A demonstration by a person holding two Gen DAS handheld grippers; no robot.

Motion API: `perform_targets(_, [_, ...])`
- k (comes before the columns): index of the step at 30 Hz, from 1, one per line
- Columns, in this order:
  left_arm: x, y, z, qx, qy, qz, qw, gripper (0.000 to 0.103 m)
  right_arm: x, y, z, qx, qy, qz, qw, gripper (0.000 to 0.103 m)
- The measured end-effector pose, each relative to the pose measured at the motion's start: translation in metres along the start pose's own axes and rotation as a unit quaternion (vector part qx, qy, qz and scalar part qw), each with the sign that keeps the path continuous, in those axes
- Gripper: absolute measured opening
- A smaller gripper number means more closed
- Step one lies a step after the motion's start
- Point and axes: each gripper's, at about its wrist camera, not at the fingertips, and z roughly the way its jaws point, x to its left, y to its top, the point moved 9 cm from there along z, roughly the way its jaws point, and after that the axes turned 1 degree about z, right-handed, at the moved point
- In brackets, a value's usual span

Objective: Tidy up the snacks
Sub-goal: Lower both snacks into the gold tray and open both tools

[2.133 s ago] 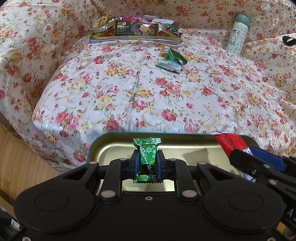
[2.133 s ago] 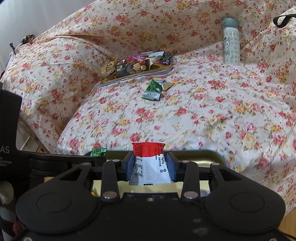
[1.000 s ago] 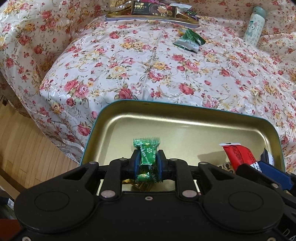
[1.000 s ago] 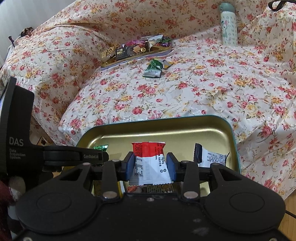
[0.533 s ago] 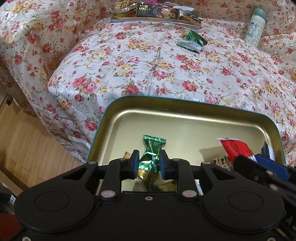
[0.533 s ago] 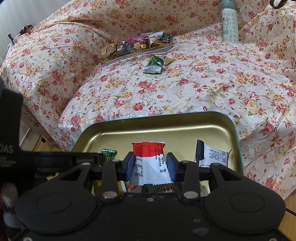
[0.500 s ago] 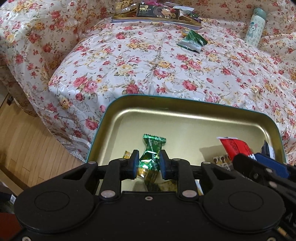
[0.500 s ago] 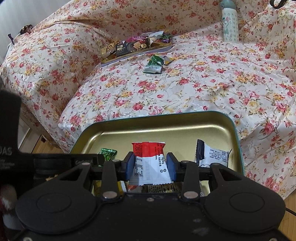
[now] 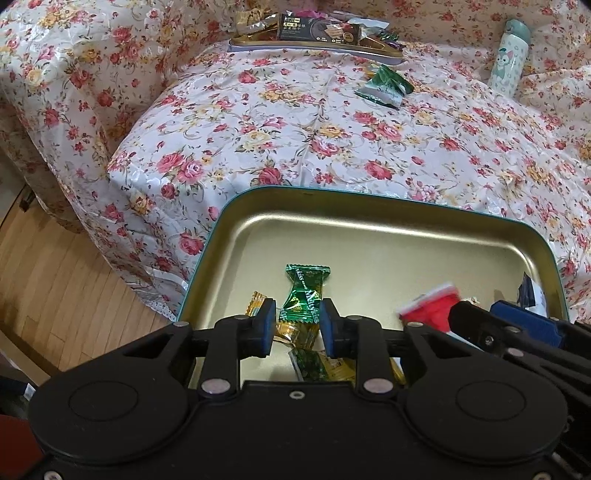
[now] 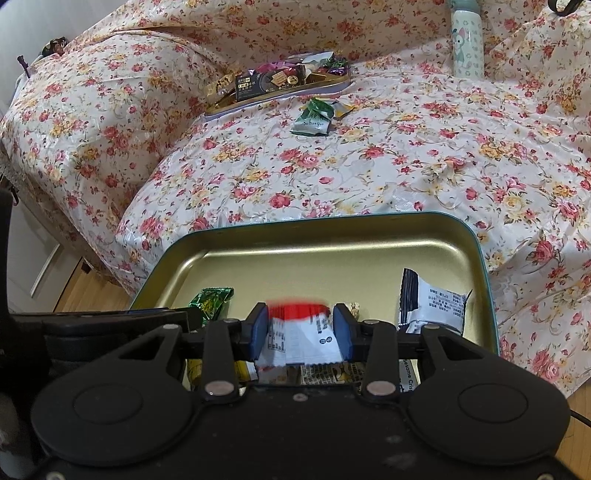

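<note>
tin tray (image 9: 388,216): gold metal, satin sheen | green candy (image 9: 304,291): glossy foil | bedcover (image 9: 295,140): shiny floral cloth | floor (image 9: 55,291): wood

A big cloth w/ red & yellow flowers (image 9: 332,140) covers the bed – it hangs down over the edge on the left. A light green water bottle (image 9: 509,55) w/ a little cartoon animal on it stands up straight at the far right, on the cloth. Brown wood floor (image 9: 55,280) shows at the bottom left. Far right top – a black strap (image 10: 565,5), only partly seen.
</note>
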Motion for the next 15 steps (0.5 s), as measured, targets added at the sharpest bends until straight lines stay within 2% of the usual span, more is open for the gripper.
perform_targets(15, [-0.0039, 0.0008, -0.0025, -0.004, -0.002, 0.007, 1.0000, 0.035, -0.0010, 0.0016, -0.0026, -0.007, -0.004, -0.002, 1.000, 0.040])
